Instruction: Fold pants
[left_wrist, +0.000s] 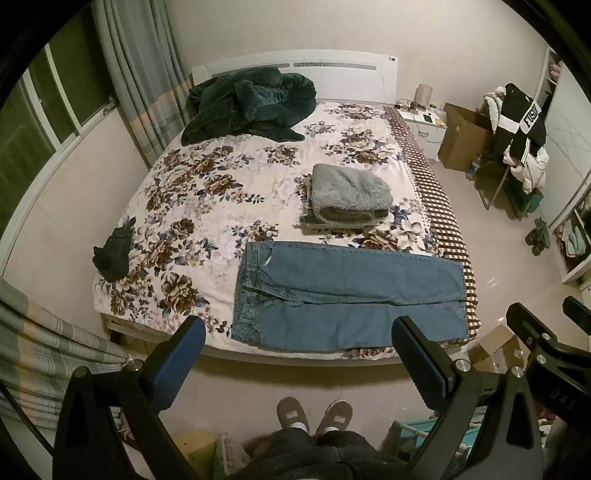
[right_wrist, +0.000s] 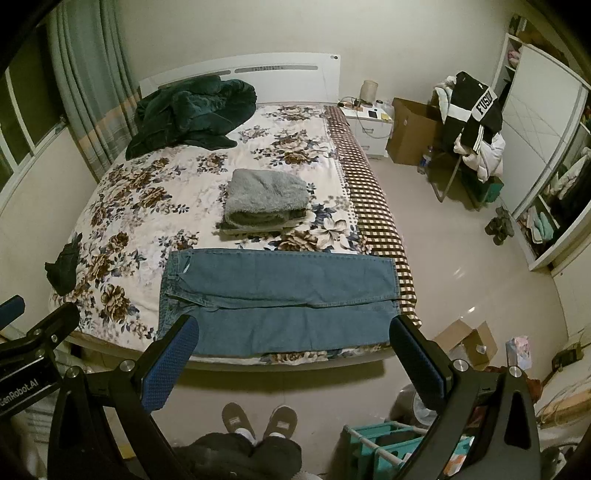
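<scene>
Blue jeans (left_wrist: 343, 295) lie flat across the near end of a bed with a floral cover (left_wrist: 207, 192), waistband at the left, legs running right to the checked border. They also show in the right wrist view (right_wrist: 280, 299). My left gripper (left_wrist: 299, 325) is open and empty, held above the floor just short of the bed's near edge. My right gripper (right_wrist: 293, 325) is open and empty at the same distance. The right gripper also shows at the right edge of the left wrist view (left_wrist: 535, 325).
A folded grey fleece stack (left_wrist: 349, 195) sits mid-bed behind the jeans. A dark green blanket (left_wrist: 251, 105) is heaped at the headboard, a small dark garment (left_wrist: 112, 254) at the bed's left edge. Cardboard box (right_wrist: 467, 341) and teal rack (right_wrist: 384, 443) stand on the floor right.
</scene>
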